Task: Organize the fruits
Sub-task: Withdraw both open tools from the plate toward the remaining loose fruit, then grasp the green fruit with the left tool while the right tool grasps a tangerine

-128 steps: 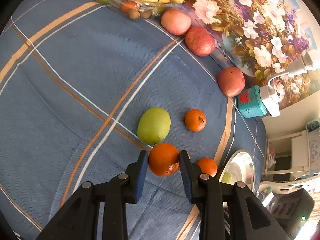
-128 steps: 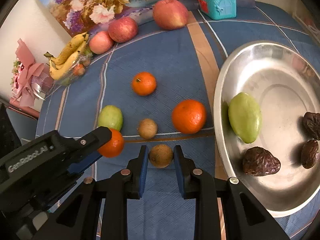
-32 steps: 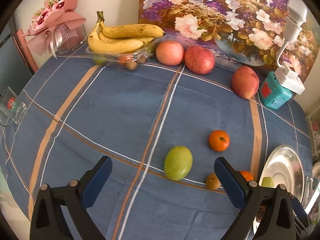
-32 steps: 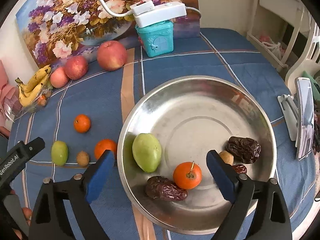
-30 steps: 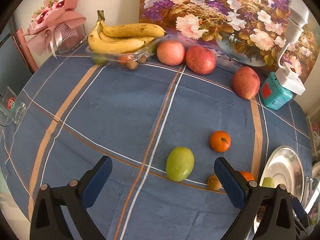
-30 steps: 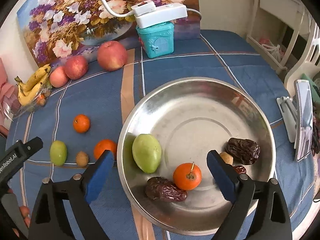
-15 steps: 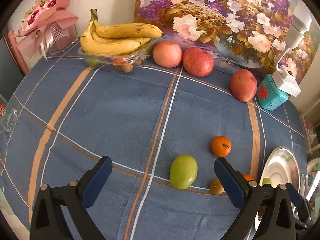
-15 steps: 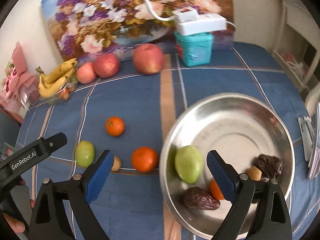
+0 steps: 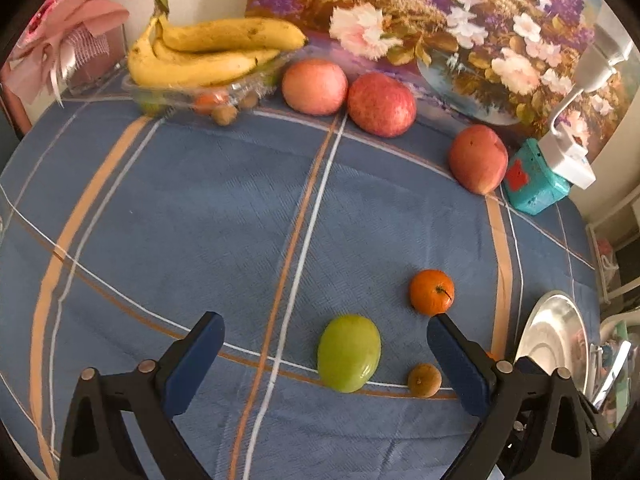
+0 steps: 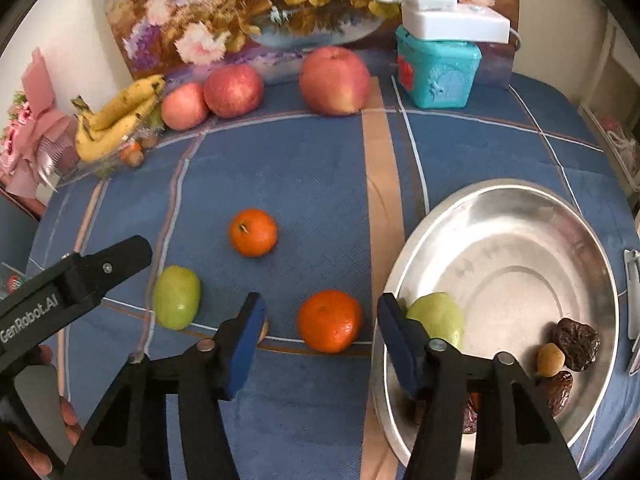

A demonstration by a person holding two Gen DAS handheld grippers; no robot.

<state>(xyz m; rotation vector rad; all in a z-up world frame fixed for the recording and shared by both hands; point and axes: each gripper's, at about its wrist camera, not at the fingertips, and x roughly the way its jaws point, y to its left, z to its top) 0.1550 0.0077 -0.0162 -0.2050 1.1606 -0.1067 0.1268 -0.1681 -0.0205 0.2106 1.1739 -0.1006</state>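
Landmark for all positions: the steel dish [image 10: 520, 208], which sits on the blue plaid surface [image 10: 304, 160].

Inside the dish: one green fruit [image 10: 438, 316] against the wall nearest the loose fruit, a small yellow-brown fruit [image 10: 551, 356] and dark wrinkled dates [image 10: 576, 338] at the opposite side. Further items at the near rim are hidden behind a finger of the right hand-held gripper [image 10: 320, 324].

Outside the dish, on the surface: a large orange [image 10: 330, 320] just beside the dish; a smaller orange [image 10: 253, 232] beyond it, farther from the dish; a second green fruit [image 10: 176, 297] farther off again; a small brown fruit [image 9: 424, 380] between the large orange and that green fruit, mostly covered in the right wrist view.

Right hand-held gripper: jaws have just been closing and stand partly apart. The large orange lies between them, the pads not touching it.

Left hand-held gripper [image 9: 324, 356]: jaws wide apart, empty, hanging over the second green fruit [image 9: 349, 352] and the small brown fruit, clear of both.

Well away from the dish, along the flower painting [image 10: 256, 4]: three apples [image 10: 334, 80], a clear tray of bananas [image 10: 116, 120], and a turquoise box [image 10: 438, 72] carrying a white power strip.
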